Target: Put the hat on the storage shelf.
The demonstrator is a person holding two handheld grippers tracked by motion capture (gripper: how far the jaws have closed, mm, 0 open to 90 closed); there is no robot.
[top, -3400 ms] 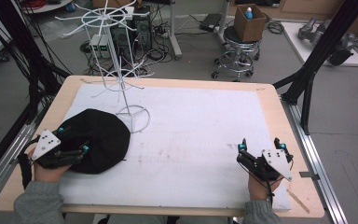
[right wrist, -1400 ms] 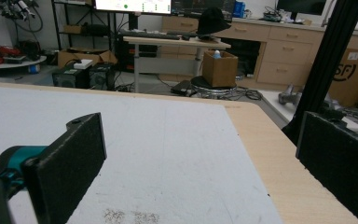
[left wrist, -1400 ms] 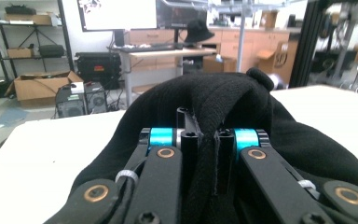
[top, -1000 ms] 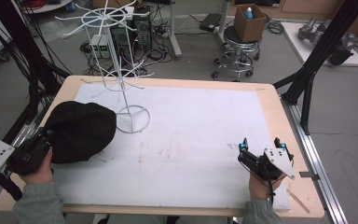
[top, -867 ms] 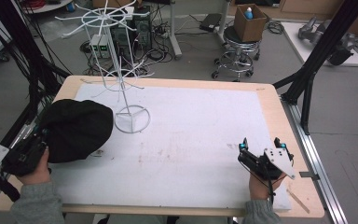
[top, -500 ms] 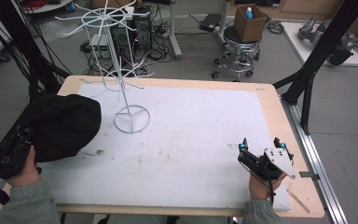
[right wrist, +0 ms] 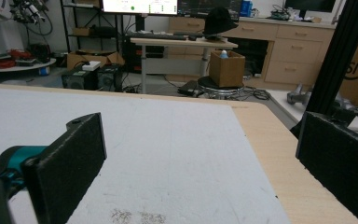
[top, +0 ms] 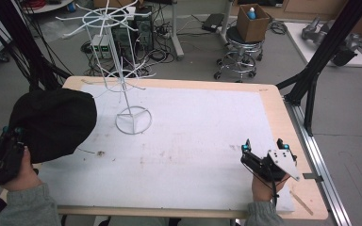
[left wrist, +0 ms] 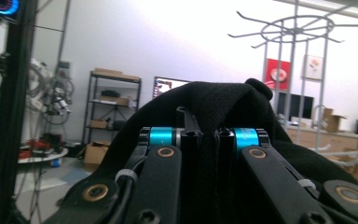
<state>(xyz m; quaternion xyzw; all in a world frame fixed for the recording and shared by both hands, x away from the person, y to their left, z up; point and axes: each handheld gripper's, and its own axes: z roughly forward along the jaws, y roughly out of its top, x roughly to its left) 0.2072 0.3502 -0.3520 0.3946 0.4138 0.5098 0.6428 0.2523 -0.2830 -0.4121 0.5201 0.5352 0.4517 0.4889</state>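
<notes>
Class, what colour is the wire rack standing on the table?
White. The wire rack shows best in the high view, standing upright on its ring base.

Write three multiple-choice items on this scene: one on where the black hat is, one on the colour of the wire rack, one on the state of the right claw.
1. Where is the black hat?
A. hung on the rack
B. held up at the table's left edge
C. flat in the middle of the mat

2. What colour is the wire rack?
A. white
B. red
C. black

3. How does the right claw stand?
A. shut on the hat
B. shut on nothing
C. open, holding nothing

Key:
1 B: the left claw pinches the hat's fabric, lifted at the left edge.
2 A: its hooks, post and ring base are white.
3 C: its own view shows jaws wide apart with bare mat between.
</notes>
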